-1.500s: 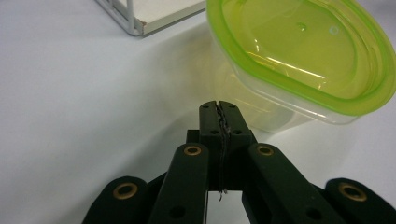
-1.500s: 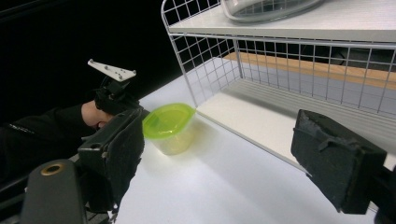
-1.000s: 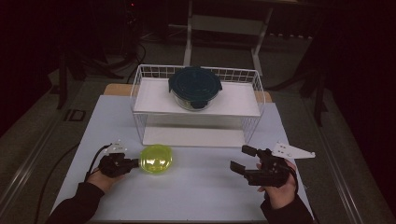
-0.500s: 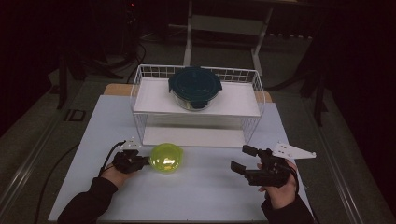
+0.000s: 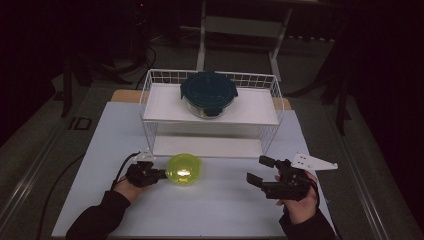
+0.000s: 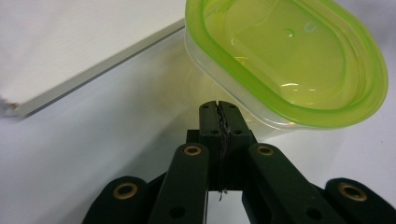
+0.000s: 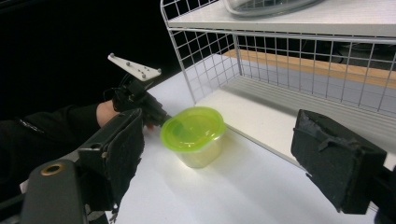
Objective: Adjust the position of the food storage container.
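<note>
Two containers: one green-lidded tub [image 5: 184, 169] on the white table [image 5: 220, 210], one dark-lidded glass bowl [image 5: 208, 94] on the wire rack [image 5: 150, 100].
Landmark: the wire rack, standing at the far middle of the table.
Left gripper [image 5: 161, 174]: just in front of the rack's left end, jaws clenched tight on nothing; in the left gripper view the closed tips [image 6: 218, 112] sat against the tub's clear wall, just under the lid rim.
Green-lidded tub: just in front of the rack's bottom shelf [image 5: 205, 146], left of its middle, apart from the shelf edge; upright on its base, lid on and facing up.
Tub contents: nothing could be made out through the clear wall or the see-through lid.
Tub long axis: the lid looked round from above and somewhat oval from the left gripper, so no clear long axis could be told.
Glass bowl: on the rack's top shelf, near its middle, lid on; contents could not be told.
Right gripper [image 5: 257, 170]: in front of the rack's right end, well apart from the tub, jaws released and wide, nothing between them.
</note>
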Demonstrator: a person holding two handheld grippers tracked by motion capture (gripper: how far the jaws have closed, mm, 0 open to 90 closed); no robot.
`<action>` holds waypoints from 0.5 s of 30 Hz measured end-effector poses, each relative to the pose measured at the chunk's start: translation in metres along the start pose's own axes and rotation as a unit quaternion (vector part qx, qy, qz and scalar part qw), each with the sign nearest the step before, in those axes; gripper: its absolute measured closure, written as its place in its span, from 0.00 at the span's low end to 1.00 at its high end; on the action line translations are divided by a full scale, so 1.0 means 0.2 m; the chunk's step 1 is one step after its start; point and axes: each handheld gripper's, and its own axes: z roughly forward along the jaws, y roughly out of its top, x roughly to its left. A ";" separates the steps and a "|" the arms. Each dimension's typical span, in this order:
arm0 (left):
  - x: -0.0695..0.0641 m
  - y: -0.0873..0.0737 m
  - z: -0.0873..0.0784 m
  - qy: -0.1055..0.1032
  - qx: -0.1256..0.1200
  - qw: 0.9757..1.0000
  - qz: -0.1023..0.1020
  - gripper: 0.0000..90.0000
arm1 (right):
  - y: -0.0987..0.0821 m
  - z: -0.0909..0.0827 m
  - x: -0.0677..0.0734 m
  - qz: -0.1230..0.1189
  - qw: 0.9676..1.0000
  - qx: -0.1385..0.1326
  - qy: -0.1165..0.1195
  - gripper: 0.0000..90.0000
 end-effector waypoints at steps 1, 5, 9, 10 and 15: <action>-0.01 0.01 0.01 0.001 -0.001 1.000 0.002 0.98 | 0.00 0.00 0.00 0.001 1.000 0.000 0.000 0.19; -0.03 0.02 0.05 -0.012 0.003 1.000 0.005 0.98 | 0.00 0.00 0.00 0.000 1.000 0.000 0.001 0.19; -0.06 0.04 0.09 -0.020 0.005 1.000 0.011 0.98 | 0.00 0.00 0.00 0.001 1.000 0.000 0.001 0.19; -0.07 0.04 0.10 -0.021 0.007 1.000 0.010 0.98 | 0.00 0.00 0.00 0.001 1.000 0.000 0.001 0.19; -0.08 0.07 0.13 -0.029 0.006 0.999 0.017 0.98 | 0.00 0.00 0.00 0.000 1.000 0.000 0.001 0.19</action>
